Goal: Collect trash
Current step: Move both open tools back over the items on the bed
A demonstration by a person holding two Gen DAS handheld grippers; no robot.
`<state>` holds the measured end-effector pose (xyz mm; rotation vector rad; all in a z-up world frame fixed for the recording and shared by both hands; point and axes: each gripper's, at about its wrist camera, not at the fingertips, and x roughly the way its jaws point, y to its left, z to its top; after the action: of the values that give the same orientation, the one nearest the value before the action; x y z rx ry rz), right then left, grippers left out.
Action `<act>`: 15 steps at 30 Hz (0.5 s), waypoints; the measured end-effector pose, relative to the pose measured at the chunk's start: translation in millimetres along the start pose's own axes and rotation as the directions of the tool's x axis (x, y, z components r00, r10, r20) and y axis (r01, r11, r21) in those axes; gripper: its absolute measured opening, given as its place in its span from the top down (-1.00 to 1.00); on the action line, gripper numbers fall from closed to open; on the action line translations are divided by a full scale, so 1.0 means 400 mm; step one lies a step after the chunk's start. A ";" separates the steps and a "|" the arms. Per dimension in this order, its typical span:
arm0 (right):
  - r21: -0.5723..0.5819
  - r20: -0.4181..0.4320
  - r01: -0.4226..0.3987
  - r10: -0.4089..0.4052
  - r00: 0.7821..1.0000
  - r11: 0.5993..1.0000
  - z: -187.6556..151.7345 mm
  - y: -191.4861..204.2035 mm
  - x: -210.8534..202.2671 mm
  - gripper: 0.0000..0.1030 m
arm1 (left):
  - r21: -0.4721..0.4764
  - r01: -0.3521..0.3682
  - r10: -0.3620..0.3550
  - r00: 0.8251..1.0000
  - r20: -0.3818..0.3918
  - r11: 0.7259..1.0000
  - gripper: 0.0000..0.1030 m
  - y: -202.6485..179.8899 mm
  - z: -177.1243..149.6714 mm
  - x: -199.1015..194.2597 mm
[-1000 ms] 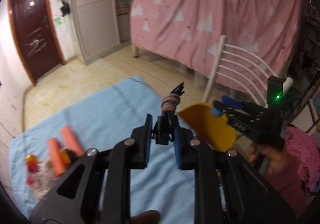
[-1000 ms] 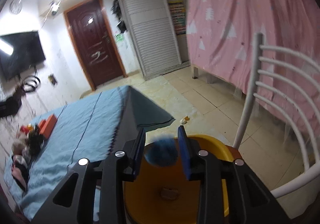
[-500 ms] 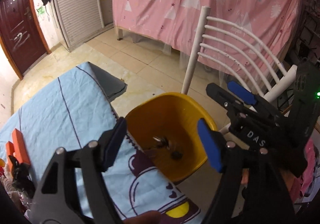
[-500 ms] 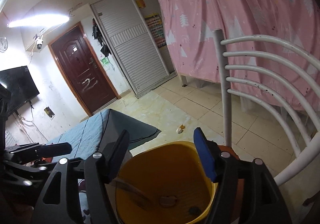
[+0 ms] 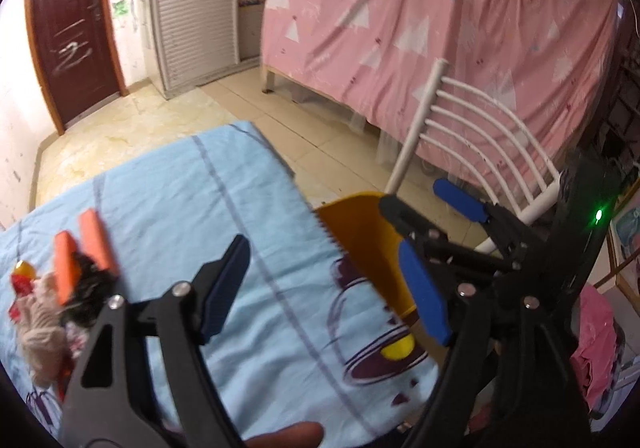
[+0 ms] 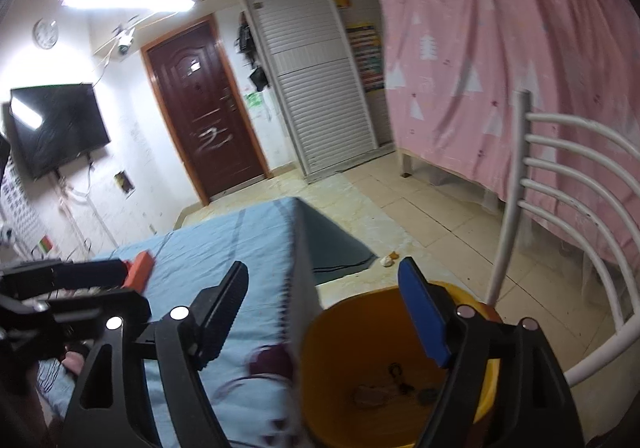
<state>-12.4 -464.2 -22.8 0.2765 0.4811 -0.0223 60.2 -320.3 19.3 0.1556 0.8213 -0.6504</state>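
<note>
The left gripper [image 5: 326,290] hangs over the blue-clothed table [image 5: 168,200], its fingers [image 5: 422,294] spread wide apart and holding nothing. At about 9 o'clock from it in the left wrist view, a heap of trash [image 5: 60,300] lies on the cloth near the table's edge: two orange pieces [image 5: 80,248], a dark tangle and a beige fuzzy lump; exactly what each is cannot be told through the blur. The yellow bin [image 5: 366,236] stands just beside the table's corner at roughly 2 o'clock, with the right gripper [image 5: 428,208] above its rim.

From the right wrist view, the right gripper [image 6: 322,312] also has its fingers [image 6: 422,314] wide apart and empty. The yellow bin [image 6: 332,332] sits below them at 5 o'clock, with a few small dark and pale bits [image 6: 394,388] on its bottom. A white chair [image 6: 560,184] stands touching or just behind the bin at 3 o'clock. The left gripper [image 6: 92,288] shows at 9 o'clock over the table [image 6: 224,244].
</note>
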 end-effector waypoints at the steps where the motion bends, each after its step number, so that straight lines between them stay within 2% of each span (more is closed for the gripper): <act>1: -0.009 -0.003 -0.008 0.008 1.000 1.000 -0.001 0.018 0.000 -0.42 | -0.007 -0.006 0.006 1.000 0.012 1.000 -0.43 0.019 -0.005 -0.019; 9: -0.086 -0.026 -0.074 0.072 0.997 0.994 -0.004 0.181 0.022 -0.45 | -0.088 -0.061 0.069 0.994 0.087 0.994 -0.44 0.157 -0.036 -0.138; 12: -0.105 -0.038 -0.096 0.092 0.995 0.990 -0.008 0.232 0.030 -0.46 | -0.118 -0.099 0.113 0.987 0.112 0.988 -0.56 0.215 -0.058 -0.182; 15: -0.128 -0.057 -0.124 0.117 0.991 0.984 -0.019 0.286 0.036 -0.47 | -0.146 -0.154 0.173 0.977 0.125 0.977 -0.58 0.278 -0.085 -0.219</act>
<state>6.9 -351.3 -6.6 0.1772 0.5119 0.1339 60.7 -177.4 46.5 0.0532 0.7086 -0.4429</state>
